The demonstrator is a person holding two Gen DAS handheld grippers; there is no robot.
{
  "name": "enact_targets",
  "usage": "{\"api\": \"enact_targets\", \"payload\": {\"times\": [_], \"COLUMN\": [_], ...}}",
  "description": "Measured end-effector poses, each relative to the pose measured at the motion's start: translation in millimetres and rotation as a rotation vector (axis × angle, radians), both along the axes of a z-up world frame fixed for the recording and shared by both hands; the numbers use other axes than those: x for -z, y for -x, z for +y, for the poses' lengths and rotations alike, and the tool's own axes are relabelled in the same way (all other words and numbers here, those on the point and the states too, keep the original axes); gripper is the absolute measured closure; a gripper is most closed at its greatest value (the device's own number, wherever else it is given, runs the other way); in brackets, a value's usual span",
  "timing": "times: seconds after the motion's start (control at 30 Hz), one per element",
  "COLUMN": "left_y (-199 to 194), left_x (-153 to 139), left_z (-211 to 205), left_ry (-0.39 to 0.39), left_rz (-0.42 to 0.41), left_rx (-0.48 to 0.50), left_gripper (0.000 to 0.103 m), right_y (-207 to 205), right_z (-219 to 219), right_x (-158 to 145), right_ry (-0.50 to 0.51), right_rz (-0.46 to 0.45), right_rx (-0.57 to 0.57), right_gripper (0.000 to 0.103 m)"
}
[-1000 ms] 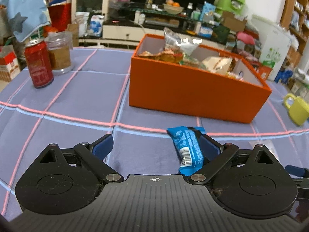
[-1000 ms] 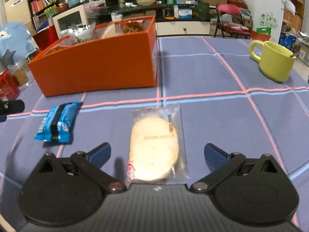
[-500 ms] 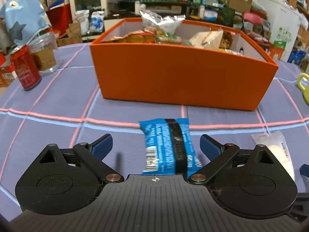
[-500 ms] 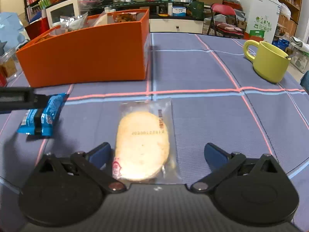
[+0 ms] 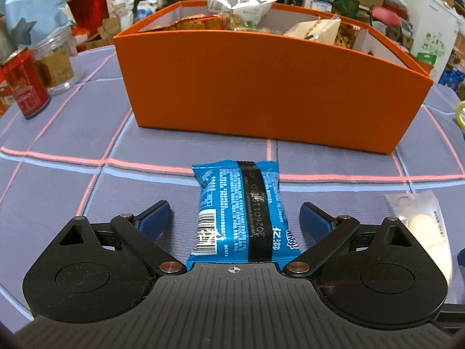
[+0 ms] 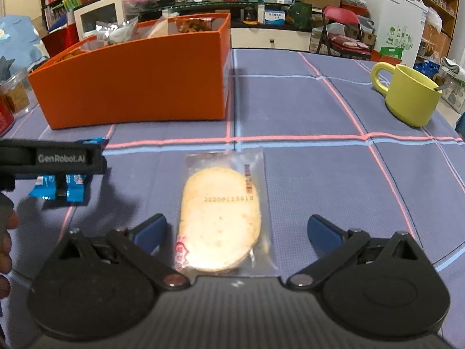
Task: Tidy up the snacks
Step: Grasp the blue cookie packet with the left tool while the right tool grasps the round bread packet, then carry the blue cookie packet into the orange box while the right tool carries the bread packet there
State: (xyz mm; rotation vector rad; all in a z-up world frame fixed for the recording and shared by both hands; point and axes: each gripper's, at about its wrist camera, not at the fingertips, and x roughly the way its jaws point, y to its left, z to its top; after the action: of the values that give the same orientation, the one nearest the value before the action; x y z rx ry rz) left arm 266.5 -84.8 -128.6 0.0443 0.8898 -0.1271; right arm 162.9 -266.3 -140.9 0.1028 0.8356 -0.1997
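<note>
A blue snack packet [image 5: 242, 212] lies on the tablecloth between the open fingers of my left gripper [image 5: 235, 218], not gripped; it also shows in the right wrist view [image 6: 59, 187]. A clear-wrapped rice cracker [image 6: 221, 215] lies between the open fingers of my right gripper [image 6: 237, 229]; it also shows in the left wrist view [image 5: 418, 226]. The orange box [image 5: 267, 93], holding several snack bags, stands just behind both; it also shows in the right wrist view [image 6: 130, 87]. The left gripper's body [image 6: 52, 158] shows at the left of the right wrist view.
A red can [image 5: 24, 84] and a clear jar [image 5: 56, 64] stand at the far left. A yellow-green mug [image 6: 407, 93] with a spoon stands at the right. The table has a purple cloth [image 6: 319, 174] with pink lines.
My left gripper has swung right and forward, so the blue packet now lies centred between its fingers. My right gripper has edged closer over the cracker. Both stay open.
</note>
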Motion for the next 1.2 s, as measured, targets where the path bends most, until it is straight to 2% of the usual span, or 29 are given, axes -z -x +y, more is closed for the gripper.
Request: {"api": "enact_targets", "payload": {"times": [0.4, 0.47, 0.53, 0.57, 0.6, 0.63, 0.67, 0.77, 0.9, 1.07, 1.2], "left_y": [1.4, 2.0, 3.9, 4.7, 6.1, 7.0, 7.5, 8.6, 10.6, 20.2, 28.0], "left_x": [3.2, 2.0, -0.3, -1.8, -3.4, -4.6, -5.7, -7.9, -13.5, -28.5, -44.1], "left_z": [-0.8, -1.1, -2.7, -2.8, -2.8, -1.9, -0.6, 5.0, 16.6, 21.0, 21.8], "left_ry": [-0.013, -0.009, -0.017, -0.016, -0.016, -0.011, -0.007, 0.014, 0.061, 0.017, 0.012], "left_rz": [-0.014, -0.014, -0.019, -0.019, -0.020, -0.018, -0.014, -0.005, 0.008, -0.065, -0.122], "left_rx": [0.022, 0.025, 0.031, 0.036, 0.039, 0.040, 0.041, 0.047, 0.059, 0.064, 0.073], "left_gripper": [0.023, 0.027, 0.042, 0.047, 0.060, 0.069, 0.070, 0.080, 0.081, 0.081, 0.081], "right_y": [-1.3, -0.8, -1.7, -1.9, -1.6, -1.5, -1.9, -2.5, -1.1, 3.1, 9.5], "right_z": [-1.3, -2.5, -2.8, -3.1, -2.7, -1.2, 1.0, 4.7, 1.7, 3.5, 6.5], "right_x": [-0.5, -0.7, -1.5, -2.5, -4.3, -7.1, -9.4, -11.5, -13.6, -25.2, -42.6], "right_ry": [-0.003, -0.007, -0.008, -0.010, -0.008, -0.004, 0.000, -0.001, -0.030, -0.011, 0.018], "right_rz": [0.006, 0.010, 0.015, 0.019, 0.015, 0.007, 0.004, 0.011, 0.007, -0.046, -0.118], "right_rx": [-0.009, -0.009, -0.010, -0.010, -0.015, -0.030, -0.048, -0.072, -0.092, -0.121, -0.134], "right_gripper": [0.001, 0.001, 0.003, 0.009, 0.024, 0.033, 0.044, 0.045, 0.046, 0.046, 0.046]}}
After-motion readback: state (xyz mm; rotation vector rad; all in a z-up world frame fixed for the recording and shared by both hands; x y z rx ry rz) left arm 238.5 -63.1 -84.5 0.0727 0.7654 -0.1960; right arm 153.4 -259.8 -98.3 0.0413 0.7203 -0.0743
